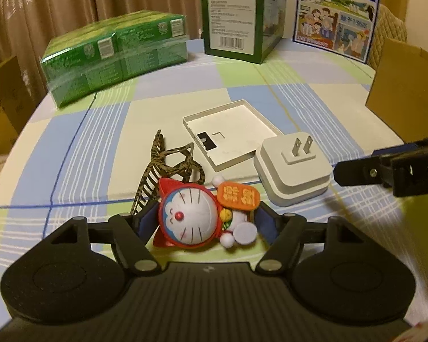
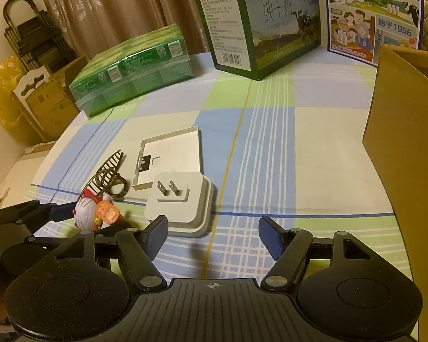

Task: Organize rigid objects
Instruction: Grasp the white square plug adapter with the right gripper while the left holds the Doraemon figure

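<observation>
The toy (image 1: 202,213) is bracketed by the spread left tongs (image 1: 198,222) on the desk (image 1: 271,99), so a pickup is judged to be in hand; they must be pressed together before lifting. The right tongs (image 2: 212,233) are held spread, empty, beside the charger (image 2: 182,202).

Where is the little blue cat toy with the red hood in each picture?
Left wrist view: the cat toy sits low in the middle, between the left claw's fingers.
Right wrist view: the cat toy is low on the left, left of the open right claw.
Shared landmark: the white plug beside it.
</observation>
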Motion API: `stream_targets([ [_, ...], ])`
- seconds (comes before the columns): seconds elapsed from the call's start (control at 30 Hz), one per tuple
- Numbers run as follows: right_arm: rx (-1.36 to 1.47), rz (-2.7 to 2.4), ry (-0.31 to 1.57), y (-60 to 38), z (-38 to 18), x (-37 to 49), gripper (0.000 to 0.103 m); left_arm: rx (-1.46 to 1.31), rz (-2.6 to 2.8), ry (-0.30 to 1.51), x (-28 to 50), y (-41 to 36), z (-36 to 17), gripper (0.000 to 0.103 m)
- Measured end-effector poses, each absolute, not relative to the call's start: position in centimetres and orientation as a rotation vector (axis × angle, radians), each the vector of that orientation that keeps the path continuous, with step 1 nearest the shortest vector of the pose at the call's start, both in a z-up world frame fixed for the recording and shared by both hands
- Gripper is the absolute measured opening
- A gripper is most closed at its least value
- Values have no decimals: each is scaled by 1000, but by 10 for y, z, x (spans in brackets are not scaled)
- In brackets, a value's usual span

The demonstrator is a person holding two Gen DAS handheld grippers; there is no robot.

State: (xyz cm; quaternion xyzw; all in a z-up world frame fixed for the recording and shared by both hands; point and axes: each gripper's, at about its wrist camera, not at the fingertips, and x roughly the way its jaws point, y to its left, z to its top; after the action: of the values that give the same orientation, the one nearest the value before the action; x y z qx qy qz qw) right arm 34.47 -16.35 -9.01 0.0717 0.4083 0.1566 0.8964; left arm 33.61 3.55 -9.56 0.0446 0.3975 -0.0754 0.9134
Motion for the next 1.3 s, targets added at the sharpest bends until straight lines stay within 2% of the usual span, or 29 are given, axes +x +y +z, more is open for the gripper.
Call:
stream_targets([
  [0.63, 154, 402, 820, -138, -96, 350, 67, 23, -101, 762, 337, 69, -64, 65],
  [1.0, 111, 354, 826, -110, -116, 370, 67, -22, -68, 768, 341, 87, -64, 65],
  [1.3, -32, 326, 773, -86, -120, 370, 69, -31, -63, 778, 343, 90, -66, 65],
])
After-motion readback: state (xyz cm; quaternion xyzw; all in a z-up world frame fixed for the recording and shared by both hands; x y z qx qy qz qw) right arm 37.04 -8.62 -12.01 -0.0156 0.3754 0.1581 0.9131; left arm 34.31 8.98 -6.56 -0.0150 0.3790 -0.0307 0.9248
